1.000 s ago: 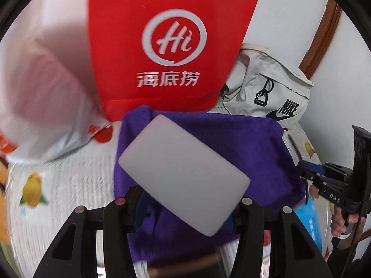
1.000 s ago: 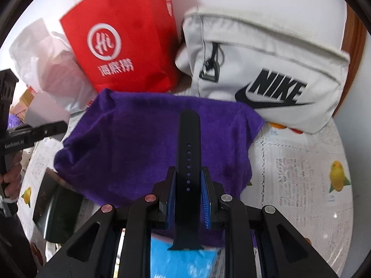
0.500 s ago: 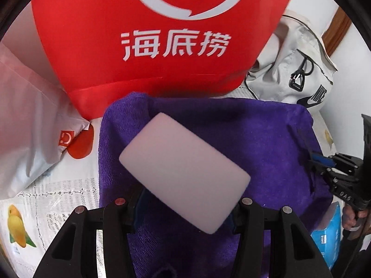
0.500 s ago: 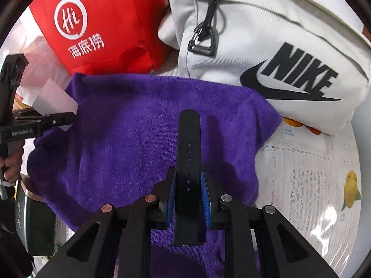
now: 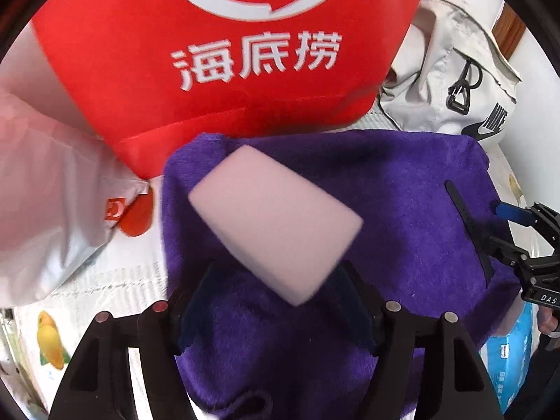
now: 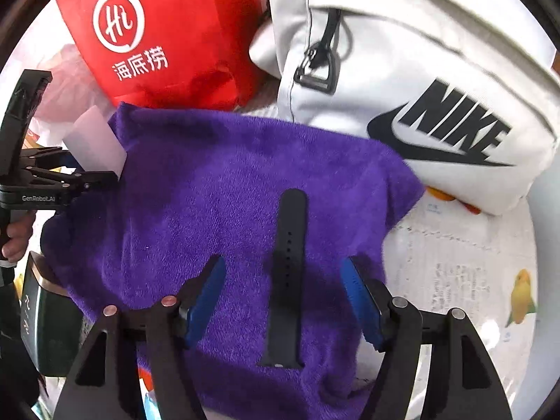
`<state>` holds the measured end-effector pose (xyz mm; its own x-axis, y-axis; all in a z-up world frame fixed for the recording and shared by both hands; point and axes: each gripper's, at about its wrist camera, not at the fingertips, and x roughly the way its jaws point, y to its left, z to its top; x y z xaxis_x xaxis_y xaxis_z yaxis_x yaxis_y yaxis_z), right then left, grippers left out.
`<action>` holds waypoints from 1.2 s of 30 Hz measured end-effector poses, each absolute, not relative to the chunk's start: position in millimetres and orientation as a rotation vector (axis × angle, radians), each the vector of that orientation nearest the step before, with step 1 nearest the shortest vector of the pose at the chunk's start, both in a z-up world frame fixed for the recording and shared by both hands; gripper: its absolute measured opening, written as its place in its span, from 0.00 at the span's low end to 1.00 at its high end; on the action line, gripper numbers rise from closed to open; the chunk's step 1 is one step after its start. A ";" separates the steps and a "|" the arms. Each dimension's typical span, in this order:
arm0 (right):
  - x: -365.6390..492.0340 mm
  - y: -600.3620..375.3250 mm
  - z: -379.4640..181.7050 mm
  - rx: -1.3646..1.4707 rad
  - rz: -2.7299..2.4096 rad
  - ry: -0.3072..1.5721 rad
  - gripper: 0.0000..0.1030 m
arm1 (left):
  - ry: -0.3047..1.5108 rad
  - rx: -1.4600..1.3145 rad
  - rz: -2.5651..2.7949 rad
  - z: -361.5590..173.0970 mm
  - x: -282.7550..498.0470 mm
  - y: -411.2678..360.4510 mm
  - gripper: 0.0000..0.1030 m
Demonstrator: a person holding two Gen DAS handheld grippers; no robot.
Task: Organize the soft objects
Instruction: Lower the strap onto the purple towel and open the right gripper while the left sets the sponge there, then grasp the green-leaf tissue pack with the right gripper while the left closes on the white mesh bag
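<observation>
Nearest the right gripper (image 6: 283, 301), its blue pads (image 6: 360, 301) stand apart and are opening wider, and the black watch strap (image 6: 285, 273) lies between them on the purple towel (image 6: 210, 189), touching neither pad, running lengthwise away from the jaws. The left gripper (image 5: 273, 301) is opening too: the pale sponge block (image 5: 274, 222) sits tilted just ahead of and between its dark fingers, over the near left part of the towel; whether the pads touch it is blurred, so I cannot tell. From that side the strap (image 5: 469, 224) lies toward the towel's right edge. Farther back, the red bag (image 6: 164, 42) stands on the left and the white Nike bag (image 6: 420, 80) on the right, both beyond the towel's far edge.
</observation>
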<state>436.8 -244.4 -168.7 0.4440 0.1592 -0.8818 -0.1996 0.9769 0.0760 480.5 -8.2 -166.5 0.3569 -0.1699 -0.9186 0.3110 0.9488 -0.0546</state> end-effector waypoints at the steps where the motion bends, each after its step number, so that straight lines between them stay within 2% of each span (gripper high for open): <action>1: 434.3 -246.2 -166.1 -0.037 0.223 1.090 0.67 | 1.156 0.140 -0.295 -162.4 475.7 -7.1 0.66; 10: 389.5 -254.8 -123.5 0.012 0.202 1.057 0.67 | 1.052 0.085 -0.279 -116.4 414.4 23.9 0.66; 15: 354.2 -253.5 -96.1 -0.014 0.154 1.003 0.67 | 1.060 0.037 -0.242 -97.8 373.1 38.9 0.66; 17: 338.4 -252.1 -88.8 -0.013 0.146 0.973 0.74 | 1.064 0.024 -0.218 -90.8 356.2 50.4 0.66; 21: 300.5 -249.0 -77.6 0.007 0.184 0.928 0.75 | 1.062 0.003 -0.222 -84.5 311.4 55.2 0.66; 28: 240.9 -247.8 -80.6 -0.061 0.130 0.921 0.74 | 1.023 -0.070 -0.234 -86.8 237.5 58.0 0.66; 36: 171.4 -266.6 -92.5 0.101 0.176 0.903 0.75 | 0.935 -0.077 -0.257 -94.9 169.8 49.3 0.66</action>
